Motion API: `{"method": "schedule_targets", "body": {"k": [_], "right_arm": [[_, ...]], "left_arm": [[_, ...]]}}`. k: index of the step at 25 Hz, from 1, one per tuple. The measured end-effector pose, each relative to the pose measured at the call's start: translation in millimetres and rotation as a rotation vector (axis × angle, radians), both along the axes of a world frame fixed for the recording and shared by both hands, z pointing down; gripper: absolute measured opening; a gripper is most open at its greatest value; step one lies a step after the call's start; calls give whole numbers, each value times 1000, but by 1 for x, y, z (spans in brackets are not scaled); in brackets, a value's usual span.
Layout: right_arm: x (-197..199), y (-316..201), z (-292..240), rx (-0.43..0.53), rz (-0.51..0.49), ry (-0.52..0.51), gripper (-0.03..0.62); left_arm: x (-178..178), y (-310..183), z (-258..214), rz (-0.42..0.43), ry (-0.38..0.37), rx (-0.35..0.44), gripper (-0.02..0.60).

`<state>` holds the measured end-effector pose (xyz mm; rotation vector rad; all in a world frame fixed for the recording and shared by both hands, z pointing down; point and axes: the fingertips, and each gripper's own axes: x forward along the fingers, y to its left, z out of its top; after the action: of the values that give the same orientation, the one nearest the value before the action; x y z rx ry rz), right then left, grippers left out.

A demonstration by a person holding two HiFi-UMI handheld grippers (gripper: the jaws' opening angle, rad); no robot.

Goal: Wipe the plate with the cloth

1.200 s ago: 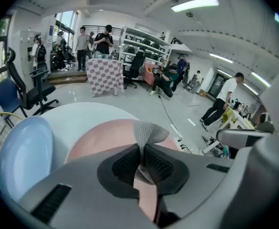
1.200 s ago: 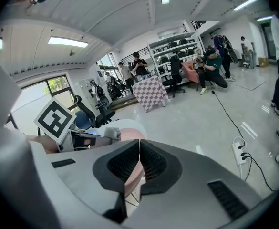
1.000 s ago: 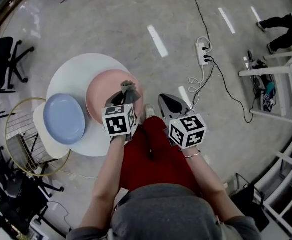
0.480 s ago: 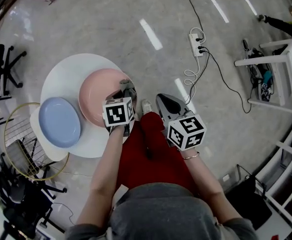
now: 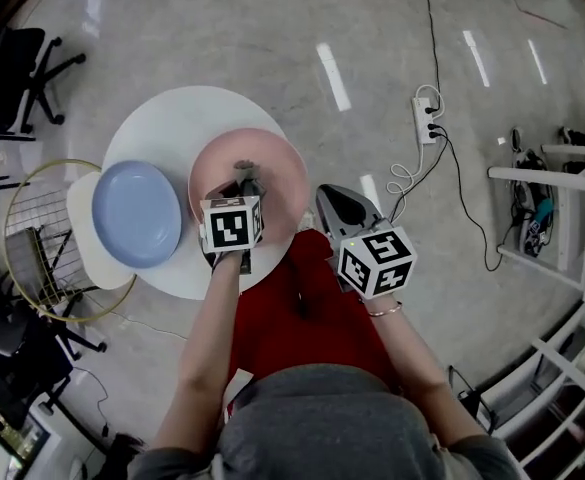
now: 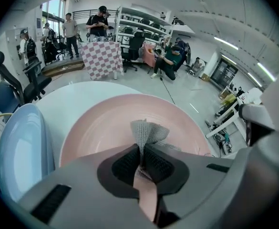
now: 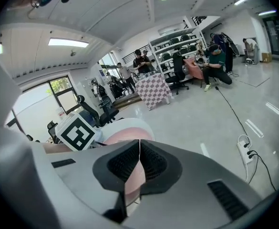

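**Cloth clamped and positioned over the pink plate; right tongs idle**

The left tongs point(image 6: 141, 157) are clamped on a grey cloth point(image 6: 147, 131). A short fold stands above the pads, and the rest appears to trail beneath. The grip is near the cloth's middle, which I judge leaves loose fabric free to drag across a surface.

The cloth hangs over the middle of the pink plate point(image 5: 284, 166), which lies flat at the right edge of the round white worktop point(image 5: 157, 126). Whether fabric touches the plate cannot be told. This placement suits a wiping stroke.

A blue plate point(image 5: 135, 214) lies at the worktop's left edge, apart from the pink one and out of the working path.

The right tongs point(image 7: 139, 160) are pressed together with nothing between them. They are held off the worktop beyond its right edge, apparently kept out of the way.
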<state>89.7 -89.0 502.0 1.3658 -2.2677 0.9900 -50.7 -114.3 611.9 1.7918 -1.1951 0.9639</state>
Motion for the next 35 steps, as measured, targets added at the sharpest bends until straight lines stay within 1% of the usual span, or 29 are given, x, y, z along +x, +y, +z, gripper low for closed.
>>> {"method": "schedule_targets", "body": {"k": [5, 10, 17, 25, 28, 31, 33, 35], "right_arm": [[-29, -5, 1, -6, -97, -7, 29], [-48, -7, 2, -12, -148, -4, 29], [-58, -7, 3, -11, -174, 8, 29], [-64, -1, 2, -8, -175, 23, 29], [-63, 1, 2, -6, -169, 29, 29], [-62, 2, -1, 1, -150, 30, 29], [-62, 3, -2, 6, -131, 32, 29], [-58, 3, -5, 14, -106, 36, 29]], "left_arm": [[-32, 3, 0, -76, -21, 1, 34], [-54, 6, -1, -132, -41, -10, 34], [-85, 12, -2, -169, -106, -4, 34], [-107, 20, -9, -226, -111, -5, 34], [-114, 21, -14, -226, -137, 26, 34], [-120, 21, -26, -230, -152, 87, 34], [-120, 21, -36, -214, -138, 144, 34], [-116, 20, -48, -190, -94, 198, 34]]}}
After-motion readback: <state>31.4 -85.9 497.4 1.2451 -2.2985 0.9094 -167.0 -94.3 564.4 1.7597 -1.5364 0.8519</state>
